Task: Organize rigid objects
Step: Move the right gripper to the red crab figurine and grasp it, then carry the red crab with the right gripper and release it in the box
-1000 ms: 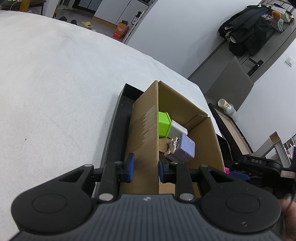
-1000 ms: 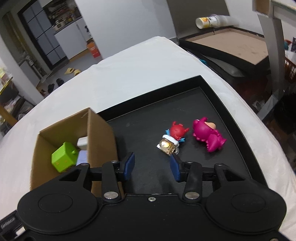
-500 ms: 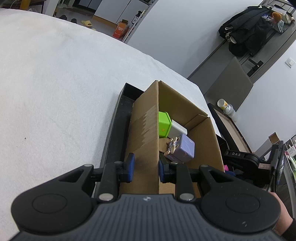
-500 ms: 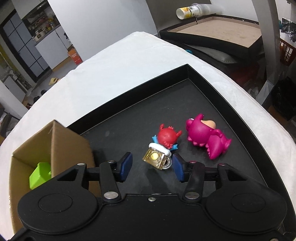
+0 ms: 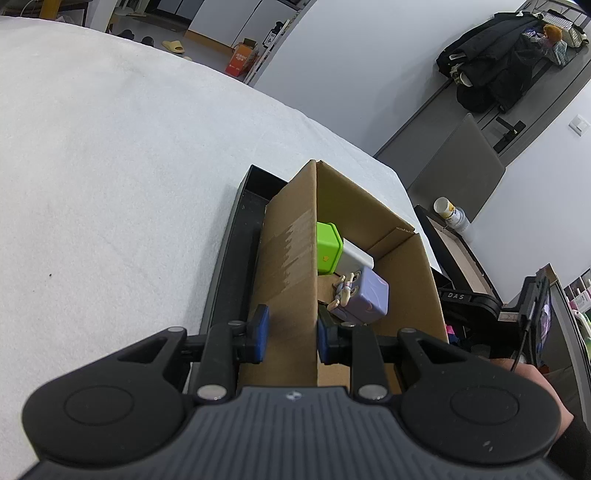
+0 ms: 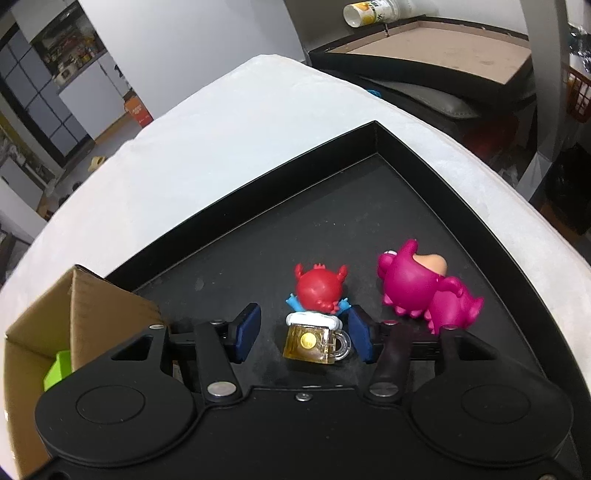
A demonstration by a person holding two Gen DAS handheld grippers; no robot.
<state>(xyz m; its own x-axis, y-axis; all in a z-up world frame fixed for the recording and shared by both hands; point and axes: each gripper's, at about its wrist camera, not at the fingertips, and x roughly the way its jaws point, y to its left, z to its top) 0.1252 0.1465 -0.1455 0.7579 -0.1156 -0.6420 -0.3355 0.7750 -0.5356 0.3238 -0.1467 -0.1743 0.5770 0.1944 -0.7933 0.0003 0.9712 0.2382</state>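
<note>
My left gripper (image 5: 290, 334) is shut on the near wall of a cardboard box (image 5: 291, 266), one pad outside and one inside. The box holds a green cube (image 5: 327, 247), a white block (image 5: 356, 258) and a lilac cube toy (image 5: 364, 295). In the right wrist view my right gripper (image 6: 303, 334) is open, low over the black tray (image 6: 332, 221). A red crab figure on a yellow beer mug (image 6: 316, 317) lies between its pads. A magenta dinosaur figure (image 6: 424, 288) lies just right of it. The box (image 6: 88, 306) shows at left.
The tray sits on a white cloth-covered table (image 5: 110, 166). A second black frame with a brown board (image 6: 424, 48) and a tipped cup (image 6: 373, 13) stand past the table's far edge. The right gripper's body (image 5: 480, 306) shows beside the box.
My right gripper has moved forward and down toward the crab figure, which now lies between its open pads. The left gripper keeps its hold on the box wall.
</note>
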